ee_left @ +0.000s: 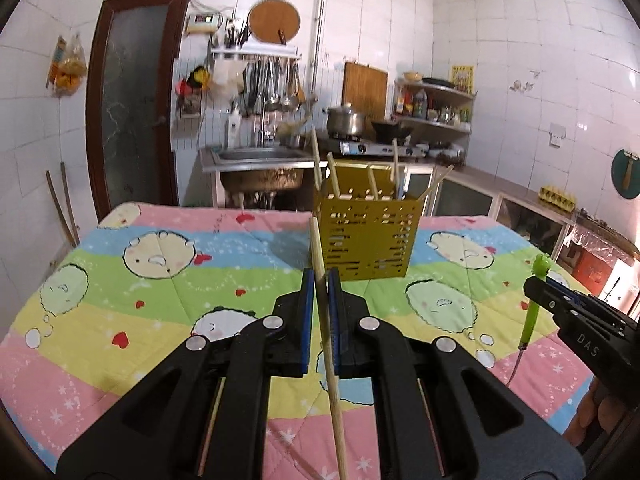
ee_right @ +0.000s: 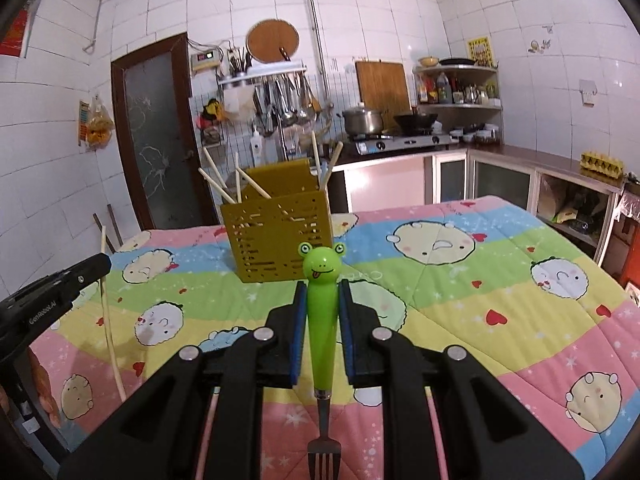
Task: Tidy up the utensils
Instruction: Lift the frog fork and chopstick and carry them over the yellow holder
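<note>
My left gripper (ee_left: 321,280) has its fingers closed tight on 1 chopstick (ee_left: 326,332). The stick runs up between the blue pads (ee_left: 307,300), with its top end poking out in front and its long end hanging down below my hand. My right gripper (ee_right: 322,292) has its fingers closed on the fork (ee_right: 321,312). I hold it by its green frog handle, with the frog face up and the metal prongs pointing down.

Both things are up in the air, above the bright quilt (ee_left: 120,272) that covers the tabletop. The yellow holder (ee_left: 366,236) stands on the quilt, just ahead of both hands. About 5 chopsticks (ee_right: 218,184) stick out of its top already, though I cannot count them well from here.

I think the step in hand is carrying, so both things still have to go in the holder. Next I need to lift each one over the rim. The chopstick should go in with the other sticks. The fork should go in prongs first, maybe in the other part of the holder, but I cannot see inside. I must let go only when each tip is well inside, or it may fall on the quilt.
</note>
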A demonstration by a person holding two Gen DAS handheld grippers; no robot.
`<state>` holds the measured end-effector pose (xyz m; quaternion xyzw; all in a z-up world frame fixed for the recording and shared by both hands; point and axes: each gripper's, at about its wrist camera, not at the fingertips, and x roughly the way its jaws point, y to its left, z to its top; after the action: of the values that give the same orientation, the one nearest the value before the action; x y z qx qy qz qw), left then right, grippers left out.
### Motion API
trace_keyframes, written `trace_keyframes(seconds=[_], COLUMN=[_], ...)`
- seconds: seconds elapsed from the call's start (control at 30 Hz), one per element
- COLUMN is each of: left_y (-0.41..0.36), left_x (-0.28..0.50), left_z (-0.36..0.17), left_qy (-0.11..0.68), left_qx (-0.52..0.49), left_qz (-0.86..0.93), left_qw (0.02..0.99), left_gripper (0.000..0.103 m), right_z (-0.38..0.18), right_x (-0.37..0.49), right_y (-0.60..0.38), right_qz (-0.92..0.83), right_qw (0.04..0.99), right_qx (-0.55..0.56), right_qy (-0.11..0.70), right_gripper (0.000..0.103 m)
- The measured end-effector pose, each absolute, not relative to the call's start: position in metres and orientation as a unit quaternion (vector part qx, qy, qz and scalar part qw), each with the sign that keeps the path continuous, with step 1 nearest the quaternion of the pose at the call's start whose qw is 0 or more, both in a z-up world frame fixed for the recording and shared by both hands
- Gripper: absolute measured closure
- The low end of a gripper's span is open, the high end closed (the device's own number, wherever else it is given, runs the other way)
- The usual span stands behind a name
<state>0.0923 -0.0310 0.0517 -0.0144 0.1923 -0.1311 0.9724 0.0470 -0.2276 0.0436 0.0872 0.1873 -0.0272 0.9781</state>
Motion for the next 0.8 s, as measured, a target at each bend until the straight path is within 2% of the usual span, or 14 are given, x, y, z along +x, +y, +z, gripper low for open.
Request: trace_keyframes(seconds=[0.2, 0.57, 0.8], left_y=[-0.031, -0.030, -0.033], left_x=[0.082, 0.106, 0.130], left_z=[0.061, 0.072, 0.104], left_qy=[0.164, 0.149, 0.120], left_qx=[-0.021, -0.037, -0.043], left_qz=[-0.134, -0.143, -0.155], left_qw=[0.977, 0.978, 0.980], left_gripper=[0.098, 0.098, 0.098], right_z=[0.050, 0.065, 0.088], right_x=[0.041, 0.066, 0.091], right_y=[-0.228, -0.229, -0.228], right_qz=[-0.031, -0.033, -0.030], right_qw=[0.983, 0.986, 0.989], right_qx=[0.084, 0.080, 0.075], right_qy=[0.163, 0.141, 0.124], right_gripper=[0.087, 0.087, 0.087])
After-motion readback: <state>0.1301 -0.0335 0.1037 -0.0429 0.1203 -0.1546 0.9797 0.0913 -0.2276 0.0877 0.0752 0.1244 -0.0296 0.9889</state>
